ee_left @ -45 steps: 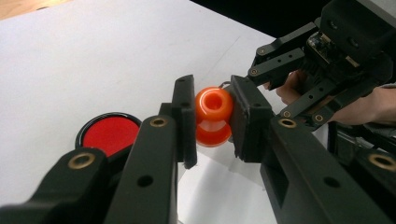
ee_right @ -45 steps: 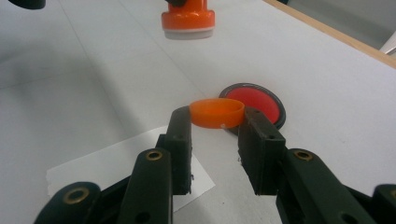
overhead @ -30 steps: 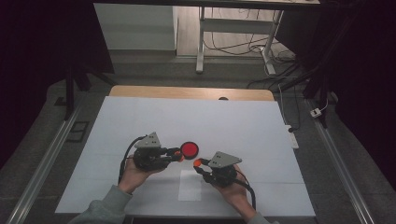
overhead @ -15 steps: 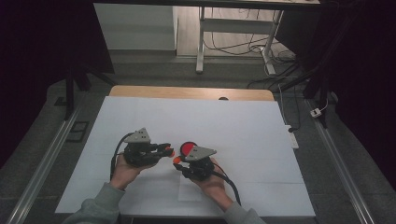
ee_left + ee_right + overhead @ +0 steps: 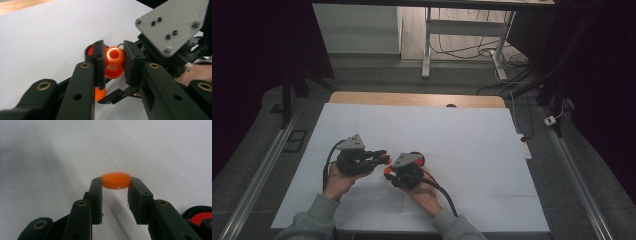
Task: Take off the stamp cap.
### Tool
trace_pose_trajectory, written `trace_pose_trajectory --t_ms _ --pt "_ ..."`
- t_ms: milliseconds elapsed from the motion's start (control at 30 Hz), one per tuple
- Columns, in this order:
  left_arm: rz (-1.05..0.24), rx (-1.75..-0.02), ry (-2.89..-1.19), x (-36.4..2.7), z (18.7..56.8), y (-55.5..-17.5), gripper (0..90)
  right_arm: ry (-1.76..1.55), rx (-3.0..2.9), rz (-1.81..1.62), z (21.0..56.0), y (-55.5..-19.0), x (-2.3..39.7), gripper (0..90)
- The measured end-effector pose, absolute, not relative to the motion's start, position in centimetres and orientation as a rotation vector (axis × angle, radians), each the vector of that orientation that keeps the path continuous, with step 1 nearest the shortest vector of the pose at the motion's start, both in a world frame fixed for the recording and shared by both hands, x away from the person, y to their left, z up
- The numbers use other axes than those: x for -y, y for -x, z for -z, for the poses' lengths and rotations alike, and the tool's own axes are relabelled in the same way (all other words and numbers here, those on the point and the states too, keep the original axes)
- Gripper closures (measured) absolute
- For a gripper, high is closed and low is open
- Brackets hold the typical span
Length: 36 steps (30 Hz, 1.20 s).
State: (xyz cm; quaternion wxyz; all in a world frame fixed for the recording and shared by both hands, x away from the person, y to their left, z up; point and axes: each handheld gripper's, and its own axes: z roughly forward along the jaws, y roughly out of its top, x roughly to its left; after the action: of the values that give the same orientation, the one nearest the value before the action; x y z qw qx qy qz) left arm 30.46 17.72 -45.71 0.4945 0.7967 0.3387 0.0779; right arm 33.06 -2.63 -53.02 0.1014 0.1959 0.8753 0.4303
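The left tongs [image 5: 111, 63] are clamped on an orange spool [image 5: 114, 62], the right tongs [image 5: 116, 185] on an orange ring [image 5: 116, 180], both above the worktop [image 5: 472, 135]; line up ring and spool squarely; keep both grips firm.

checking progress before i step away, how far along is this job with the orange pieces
Both pickups look done: the left gripper is shut on the orange spool-shaped piece, and the right gripper on the orange ring. In hand: the two are held close together above the white sheet. Left: any joining; a red disc lies unused.
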Motion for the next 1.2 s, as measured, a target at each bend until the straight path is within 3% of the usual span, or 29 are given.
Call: trace_pose_trajectory --t_ms 667,1200 --pt "-0.197 -0.841 -1.948 -17.85 45.88 -30.63 72.8 -0.612 -2.636 -1.187 53.94 -33.18 2.01 63.8" --pt "-0.194 -0.84 -1.943 -17.96 45.9 -30.65 72.7 -0.624 -2.626 -1.242 53.28 -33.31 2.96 47.5"
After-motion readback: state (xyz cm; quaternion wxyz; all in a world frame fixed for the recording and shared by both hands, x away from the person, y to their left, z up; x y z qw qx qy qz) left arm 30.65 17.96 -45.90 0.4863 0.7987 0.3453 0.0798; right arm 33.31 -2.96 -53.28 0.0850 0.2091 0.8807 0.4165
